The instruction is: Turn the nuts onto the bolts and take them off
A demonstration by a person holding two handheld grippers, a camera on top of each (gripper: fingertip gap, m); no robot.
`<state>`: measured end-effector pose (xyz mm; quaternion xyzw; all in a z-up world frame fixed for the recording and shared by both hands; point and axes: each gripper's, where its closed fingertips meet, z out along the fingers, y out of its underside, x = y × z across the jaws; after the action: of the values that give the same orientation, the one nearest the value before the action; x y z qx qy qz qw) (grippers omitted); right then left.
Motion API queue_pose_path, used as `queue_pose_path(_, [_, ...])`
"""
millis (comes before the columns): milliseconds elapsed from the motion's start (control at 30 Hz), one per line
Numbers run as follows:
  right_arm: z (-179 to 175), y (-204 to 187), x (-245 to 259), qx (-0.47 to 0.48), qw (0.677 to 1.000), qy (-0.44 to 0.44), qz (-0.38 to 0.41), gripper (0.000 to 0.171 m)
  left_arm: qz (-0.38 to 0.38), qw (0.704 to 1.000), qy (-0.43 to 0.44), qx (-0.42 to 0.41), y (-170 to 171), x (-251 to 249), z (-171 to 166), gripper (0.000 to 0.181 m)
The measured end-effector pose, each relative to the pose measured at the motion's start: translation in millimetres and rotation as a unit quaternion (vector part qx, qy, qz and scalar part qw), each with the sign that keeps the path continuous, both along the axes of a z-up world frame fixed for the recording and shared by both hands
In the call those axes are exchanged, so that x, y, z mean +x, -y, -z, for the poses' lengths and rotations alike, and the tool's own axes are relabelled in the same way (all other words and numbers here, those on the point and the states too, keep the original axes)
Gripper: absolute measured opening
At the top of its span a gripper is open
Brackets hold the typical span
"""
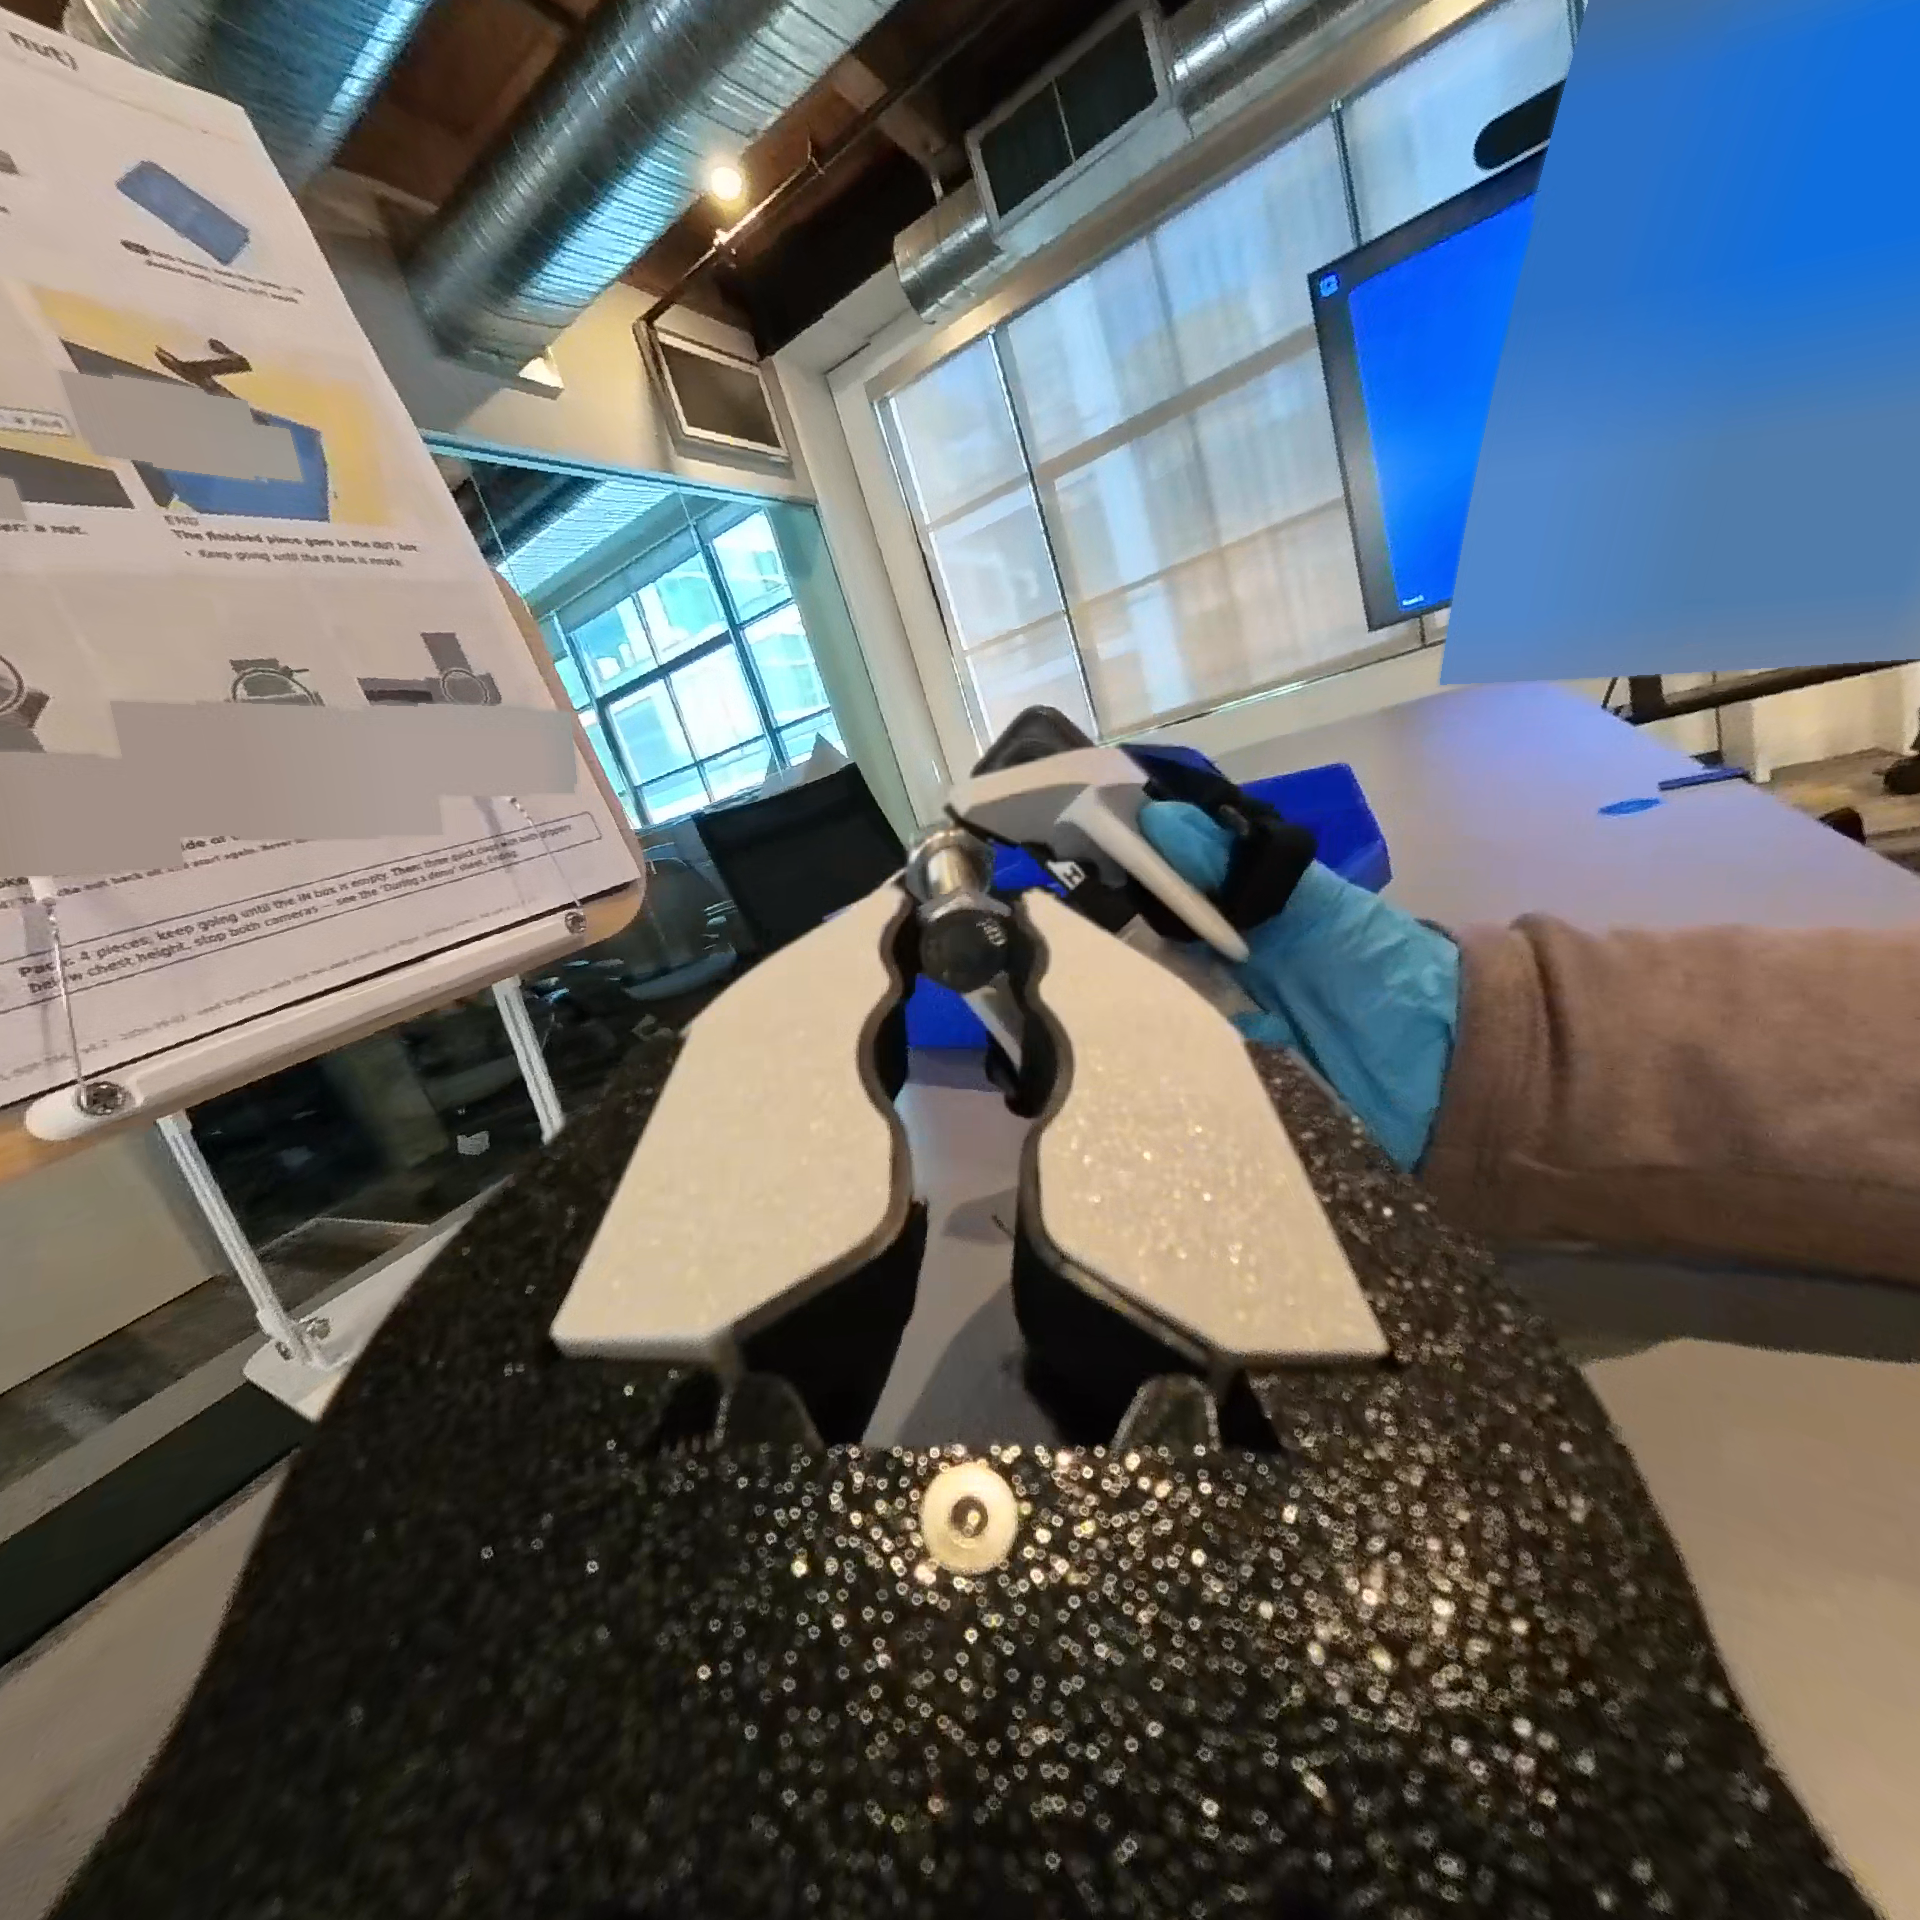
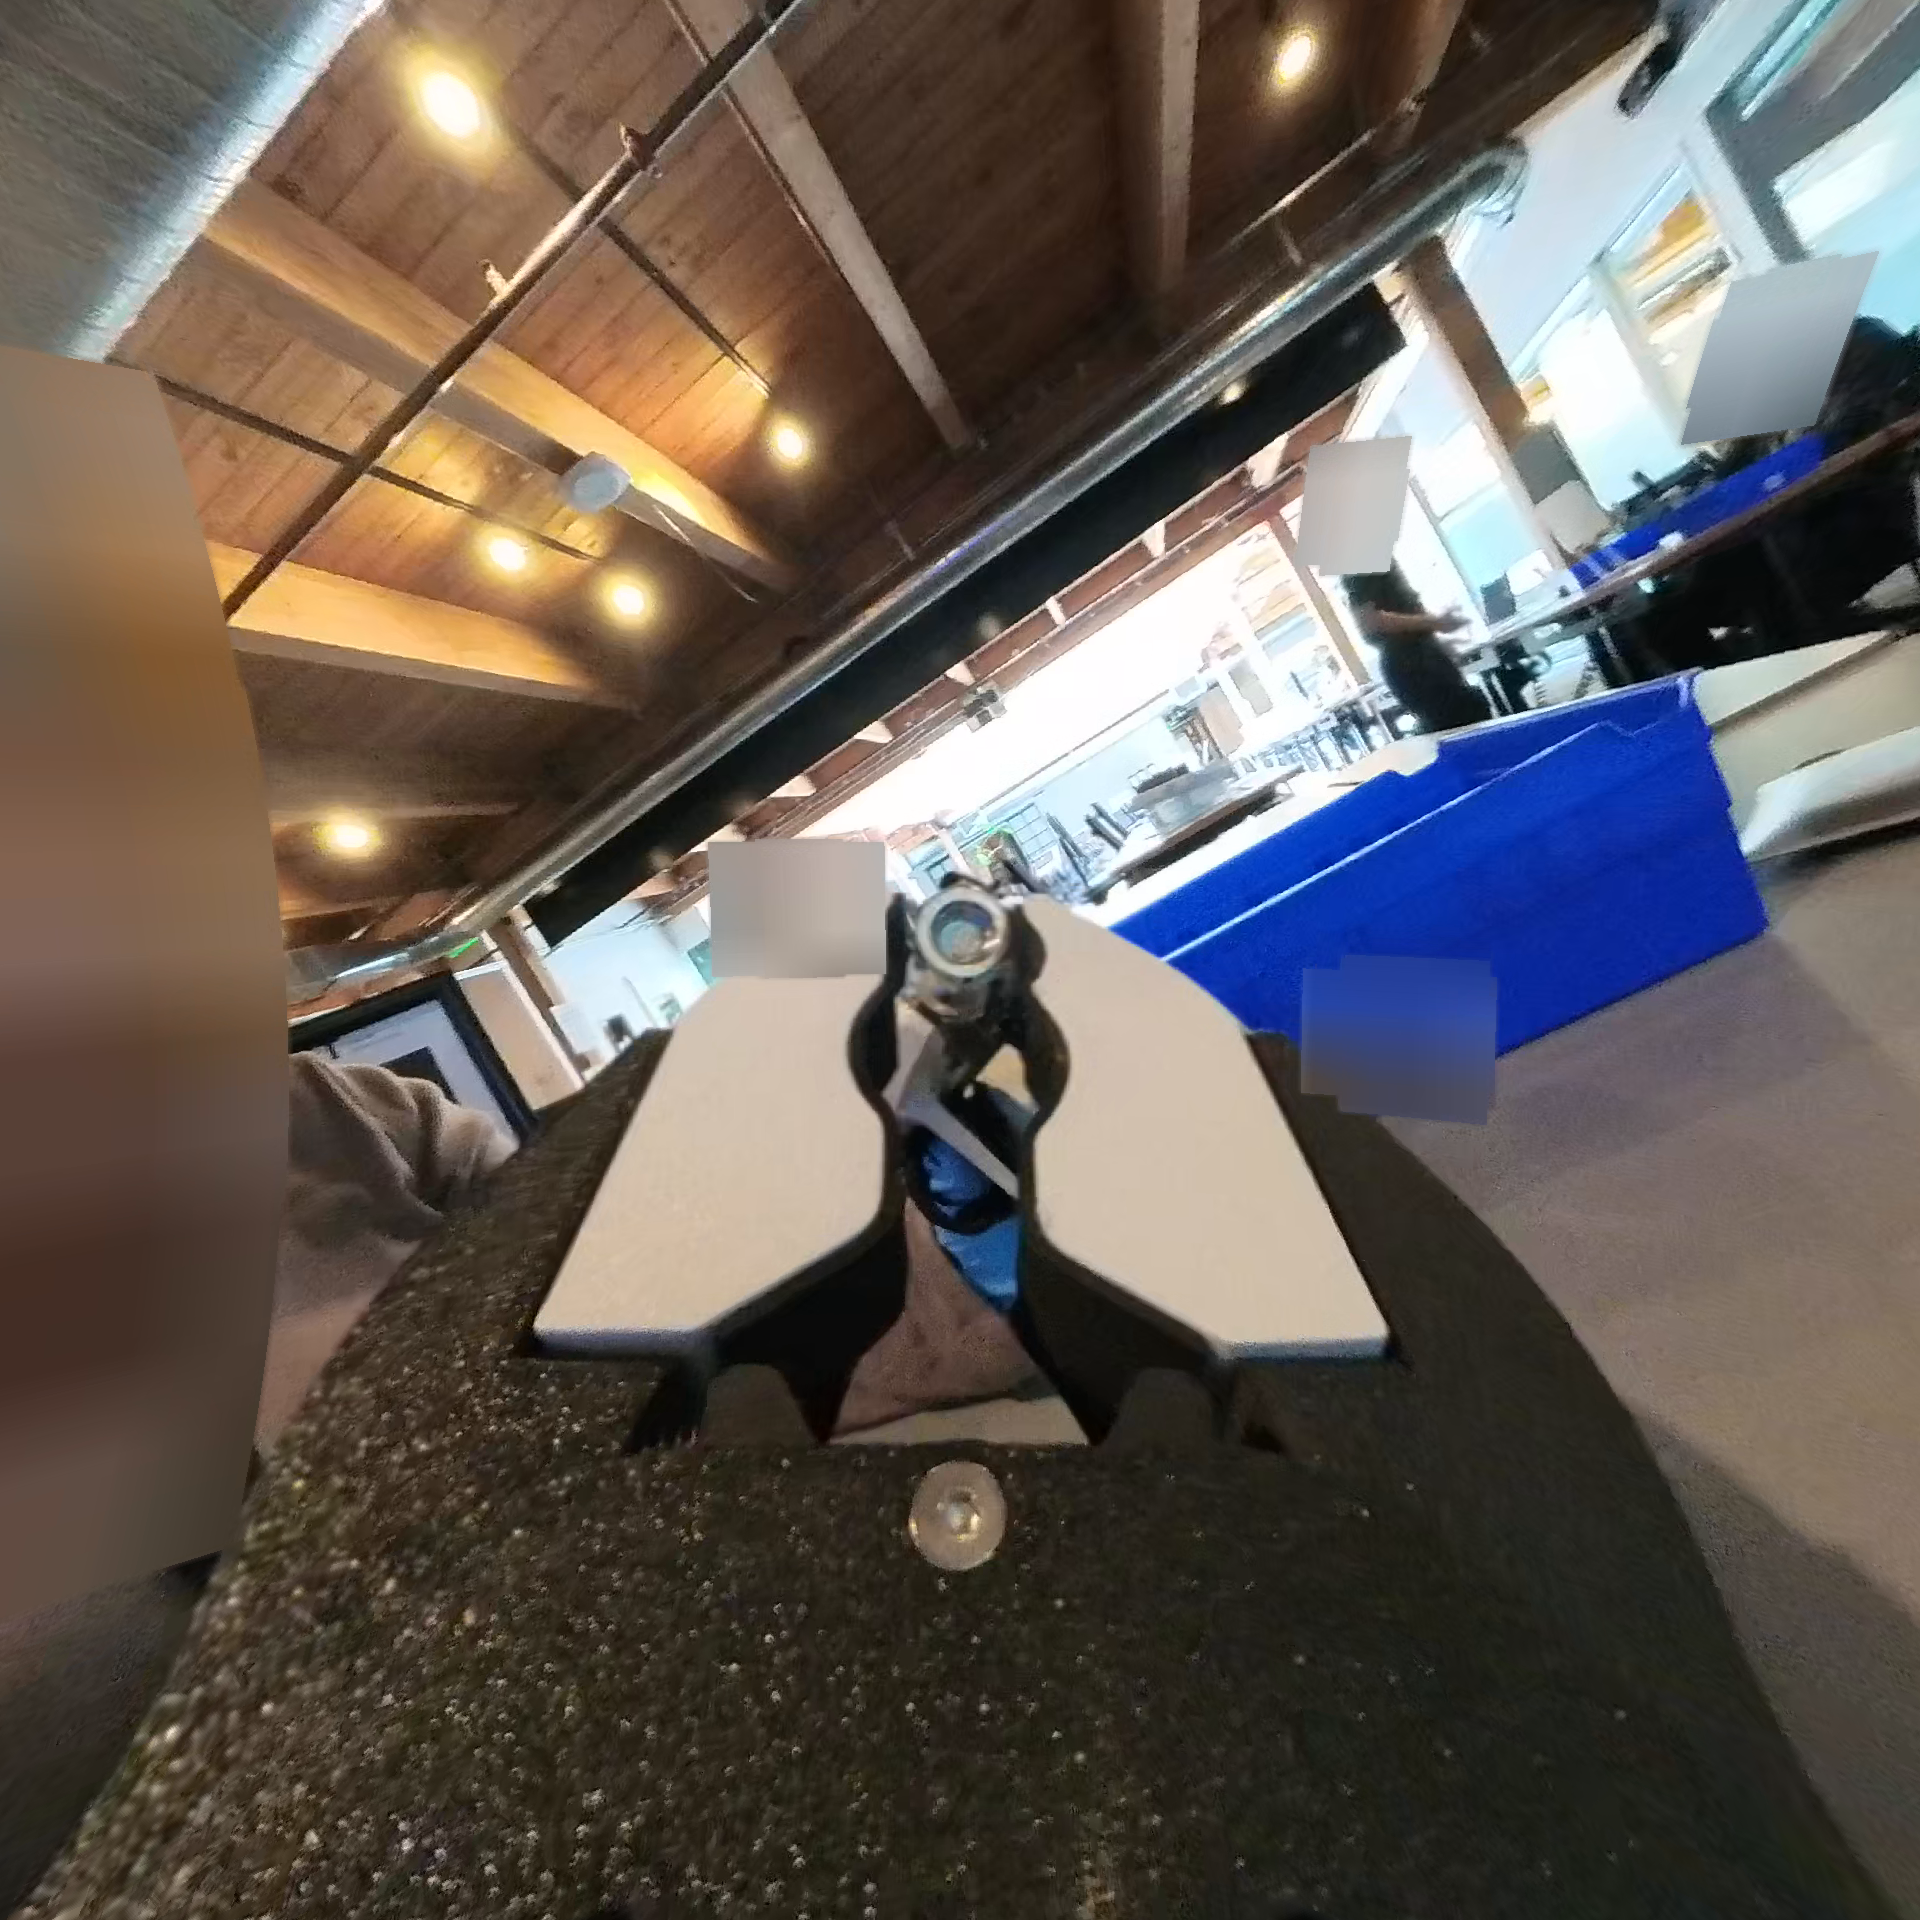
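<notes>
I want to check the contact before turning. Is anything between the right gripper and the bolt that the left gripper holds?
Nothing visible. The left gripper grips the bolt by its hex head, and the right gripper is already closed on the far end of the bolt. Whether a nut sits there is unclear.

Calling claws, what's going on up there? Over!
Left claw shut on shiny steel hex-head bolt. Right claw shut at bolt's far end; nut unclear. Nothing in the way.

Grey table (image 1: 1538,758), blue bin (image 2: 1455,862) on it, small blue item (image 1: 1629,807) farther back
</notes>
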<state>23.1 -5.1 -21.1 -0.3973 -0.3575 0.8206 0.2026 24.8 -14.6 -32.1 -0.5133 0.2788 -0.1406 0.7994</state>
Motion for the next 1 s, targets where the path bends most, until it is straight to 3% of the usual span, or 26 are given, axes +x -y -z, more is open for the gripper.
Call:
queue_pose_path(167, [-1,4,5,0.089,0.995,-0.033,0.036,0.017,0.029,0.999,0.003,-0.021,4,5,0,0.016])
queue_pose_path(367, [-14,28,23,0.289,0.93,-0.192,0.12,0.017,0.145,0.984,0.041,-0.094,25,18,-11,0.016])
queue_pose_path(633, [-15,38,28,0.337,0.909,-0.219,0.114,0.017,0.193,0.97,0.046,-0.139,35,21,-13,0.016])
queue_pose_path(800, [-19,44,29,0.373,0.891,-0.226,0.127,0.016,0.264,0.941,0.089,-0.191,40,22,-15,0.017])
queue_pose_path(900, [-30,58,30,0.429,0.864,-0.223,0.137,0.016,0.3,0.933,0.1,-0.17,53,23,-27,0.016])
queue_pose_path(1000, [-42,75,31,0.518,0.813,-0.213,0.16,0.016,0.344,0.92,0.106,-0.156,68,24,-39,0.016])
